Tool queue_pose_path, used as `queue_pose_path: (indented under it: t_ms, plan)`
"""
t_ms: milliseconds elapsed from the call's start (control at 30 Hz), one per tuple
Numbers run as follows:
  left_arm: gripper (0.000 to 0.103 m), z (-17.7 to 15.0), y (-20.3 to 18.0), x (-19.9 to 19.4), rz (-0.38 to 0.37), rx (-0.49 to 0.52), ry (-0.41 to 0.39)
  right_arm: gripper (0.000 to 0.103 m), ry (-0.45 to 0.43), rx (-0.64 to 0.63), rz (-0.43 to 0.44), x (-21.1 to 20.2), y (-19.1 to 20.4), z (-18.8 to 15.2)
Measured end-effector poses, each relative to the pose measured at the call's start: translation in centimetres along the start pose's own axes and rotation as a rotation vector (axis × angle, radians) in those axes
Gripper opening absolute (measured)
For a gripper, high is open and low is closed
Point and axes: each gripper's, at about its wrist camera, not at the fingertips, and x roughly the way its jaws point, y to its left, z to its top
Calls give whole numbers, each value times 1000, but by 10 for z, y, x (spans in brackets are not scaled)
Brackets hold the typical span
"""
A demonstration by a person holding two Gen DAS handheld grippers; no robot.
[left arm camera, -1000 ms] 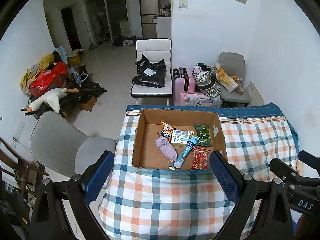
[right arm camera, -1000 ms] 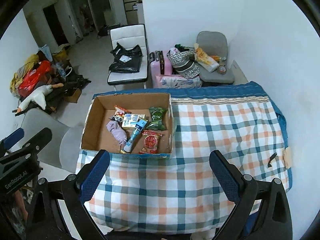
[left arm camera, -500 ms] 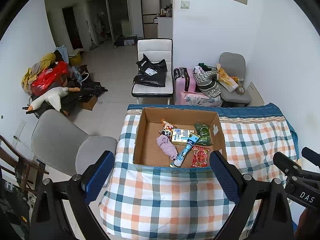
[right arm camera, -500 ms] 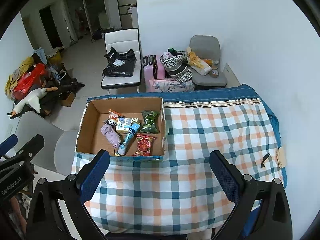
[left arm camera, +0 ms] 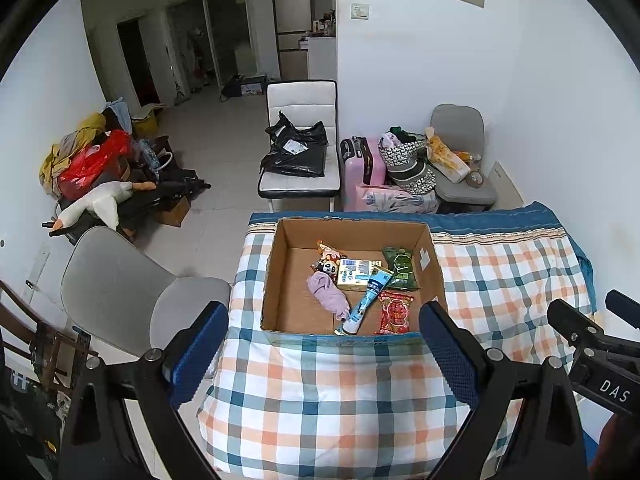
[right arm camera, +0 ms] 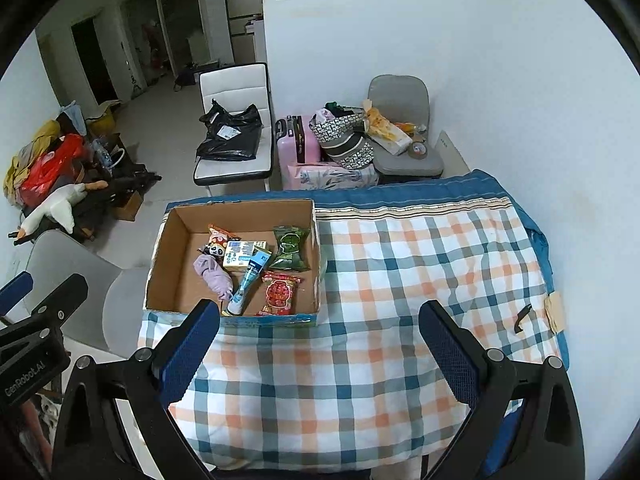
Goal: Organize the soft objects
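An open cardboard box (left arm camera: 280, 264) (right arm camera: 176, 248) sits on the checked cloth (left arm camera: 328, 396) (right arm camera: 420, 264) at the table's left. Inside lie a lilac soft cloth (left arm camera: 328, 294) (right arm camera: 214, 272), a blue tube (left arm camera: 366, 300) (right arm camera: 248, 280), a red snack pack (left arm camera: 396, 310) (right arm camera: 280, 294), a green pack (left arm camera: 400, 268) (right arm camera: 290, 248), a small carton (left arm camera: 356, 274) (right arm camera: 240, 254) and a panda toy (left arm camera: 326, 260) (right arm camera: 216, 242). My left gripper (left arm camera: 324, 356) is open and empty, high above the table's near edge before the box. My right gripper (right arm camera: 320, 356) is open and empty, right of the box.
A grey chair (left arm camera: 116, 292) stands left of the table. A white chair with a black bag (left arm camera: 300, 148), a pink suitcase (left arm camera: 362, 164) and a loaded grey chair (left arm camera: 460, 168) stand behind. A clutter pile with a plush goose (left arm camera: 96, 204) lies at the left wall. A small black clip (right arm camera: 522, 318) lies at the cloth's right edge.
Both grippers have risen and drawn back a little, so the table and box look slightly smaller. Both stay open and empty. Nothing in the box has moved.
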Motion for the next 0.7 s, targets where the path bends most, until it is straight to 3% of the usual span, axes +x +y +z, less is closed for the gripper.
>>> queue_pose_path:
  t_ms: [700]
  plan:
    - [98, 2, -2, -2, -3, 4, -5, 101, -3, 5, -4, -3, -3, -1]
